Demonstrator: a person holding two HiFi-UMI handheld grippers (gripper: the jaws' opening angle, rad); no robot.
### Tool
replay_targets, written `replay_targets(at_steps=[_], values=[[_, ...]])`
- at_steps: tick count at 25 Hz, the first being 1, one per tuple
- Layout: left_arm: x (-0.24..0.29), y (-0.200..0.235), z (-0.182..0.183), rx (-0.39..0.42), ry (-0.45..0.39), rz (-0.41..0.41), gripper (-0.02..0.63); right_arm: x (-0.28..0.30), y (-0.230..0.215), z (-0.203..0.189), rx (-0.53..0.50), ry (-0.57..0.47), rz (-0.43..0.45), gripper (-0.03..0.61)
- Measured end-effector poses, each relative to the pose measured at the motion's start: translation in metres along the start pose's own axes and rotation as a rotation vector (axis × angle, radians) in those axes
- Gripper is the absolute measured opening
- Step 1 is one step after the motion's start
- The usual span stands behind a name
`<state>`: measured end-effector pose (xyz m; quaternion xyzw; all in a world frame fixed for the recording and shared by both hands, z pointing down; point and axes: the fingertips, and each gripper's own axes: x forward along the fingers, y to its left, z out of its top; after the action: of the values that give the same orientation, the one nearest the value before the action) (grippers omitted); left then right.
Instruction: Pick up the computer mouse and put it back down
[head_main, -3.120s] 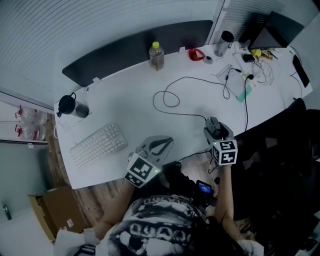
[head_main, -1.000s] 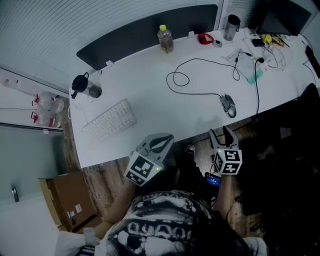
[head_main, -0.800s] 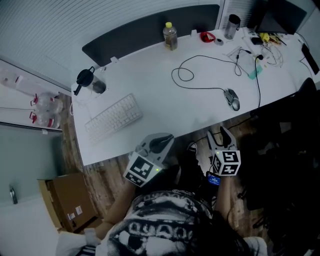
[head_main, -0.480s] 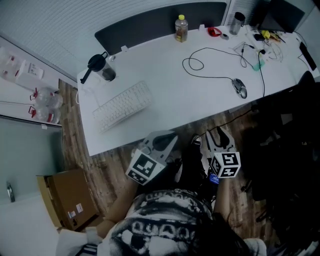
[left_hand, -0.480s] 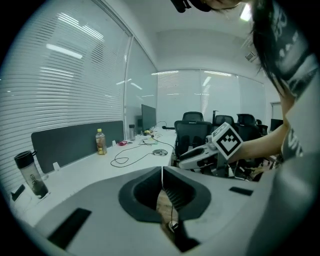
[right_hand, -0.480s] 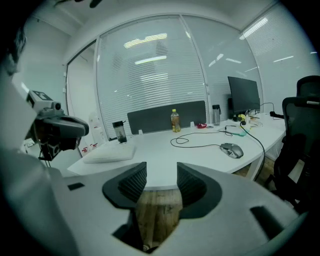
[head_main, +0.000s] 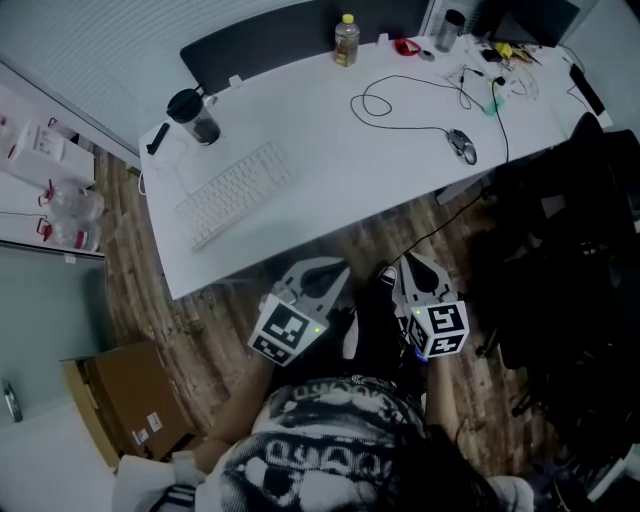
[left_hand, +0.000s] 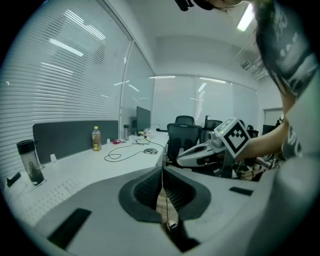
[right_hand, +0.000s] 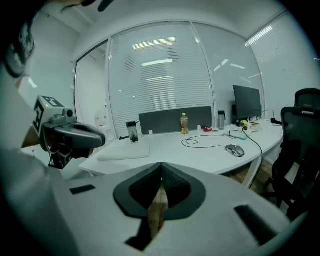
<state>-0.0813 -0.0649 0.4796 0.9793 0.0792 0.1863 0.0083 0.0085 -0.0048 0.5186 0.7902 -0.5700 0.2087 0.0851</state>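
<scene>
Off the desk's near edge, over the wood floor: both claws have pulled back toward the body in the last second. Right claw (head_main: 413, 268) has snapped closed on nothing; left claw (head_main: 328, 270) is closed and empty too. Mouse (head_main: 461, 146) lies on the desk (head_main: 330, 190), toward its right end, released, so the task looks finished. Keyboard (head_main: 235, 192) sits on the desk's left half, bottle (head_main: 346, 40) at its far edge, looped cable (head_main: 400, 95) beside the mouse. Probably a black chair (head_main: 570, 220) crowds the desk's right end.
</scene>
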Motion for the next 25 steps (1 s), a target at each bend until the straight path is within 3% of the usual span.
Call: replay_targets(at_steps=[12,25], values=[[-0.008,-0.037,-0.01,0.015,0.0,-0.055,0.005,-0.031,0.034,0.001,-0.057,-0.016,0.064,-0.008],[-0.002,-0.046,-0.013,0.03,0.012,-0.091,0.005,-0.034,0.034,-0.004,-0.062,-0.001,0.078,-0.006]])
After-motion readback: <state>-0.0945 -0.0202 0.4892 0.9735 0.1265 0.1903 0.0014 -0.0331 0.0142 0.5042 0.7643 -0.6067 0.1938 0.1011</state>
